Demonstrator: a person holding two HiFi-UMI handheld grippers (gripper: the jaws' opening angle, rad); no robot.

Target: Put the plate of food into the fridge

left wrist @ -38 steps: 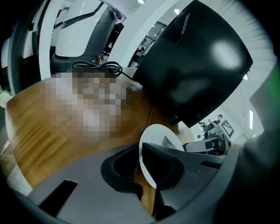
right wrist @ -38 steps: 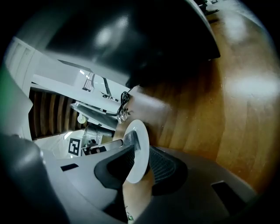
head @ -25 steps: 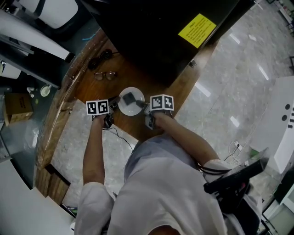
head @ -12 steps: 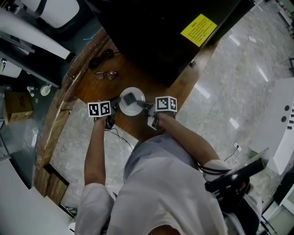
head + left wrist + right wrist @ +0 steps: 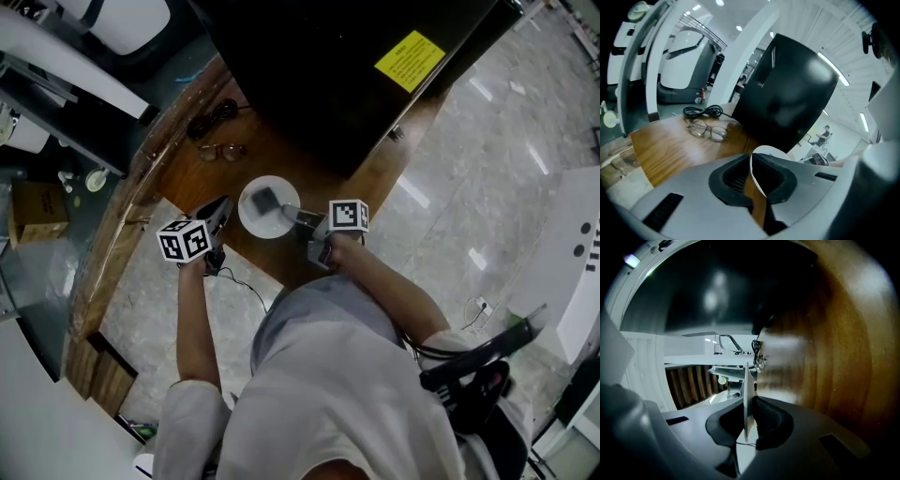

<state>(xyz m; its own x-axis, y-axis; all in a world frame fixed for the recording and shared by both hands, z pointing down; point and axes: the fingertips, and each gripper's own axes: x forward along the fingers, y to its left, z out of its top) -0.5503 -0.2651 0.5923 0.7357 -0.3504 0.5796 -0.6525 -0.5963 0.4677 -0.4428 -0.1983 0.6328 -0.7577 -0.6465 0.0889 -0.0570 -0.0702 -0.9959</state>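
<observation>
A white plate (image 5: 268, 207) with a dark piece of food sits on the wooden counter (image 5: 309, 159), in front of the black fridge (image 5: 319, 66). My right gripper (image 5: 302, 221) is shut on the plate's right rim, which shows edge-on between its pads (image 5: 746, 399). My left gripper (image 5: 223, 208) reaches the plate's left edge at a slant. Its jaws are nearly together, with the thin white rim (image 5: 751, 165) running between them. The plate lies level on the wood.
A pair of glasses (image 5: 221, 151) and a coiled black cable (image 5: 211, 117) lie on the counter left of the plate. The fridge carries a yellow label (image 5: 408, 61). The counter's front edge runs just under both grippers, and white machines stand at the far left.
My left gripper's marker cube has swung down and to the left and now sits tilted. The right gripper's cube has drifted slightly right. The plate has stayed in place.
</observation>
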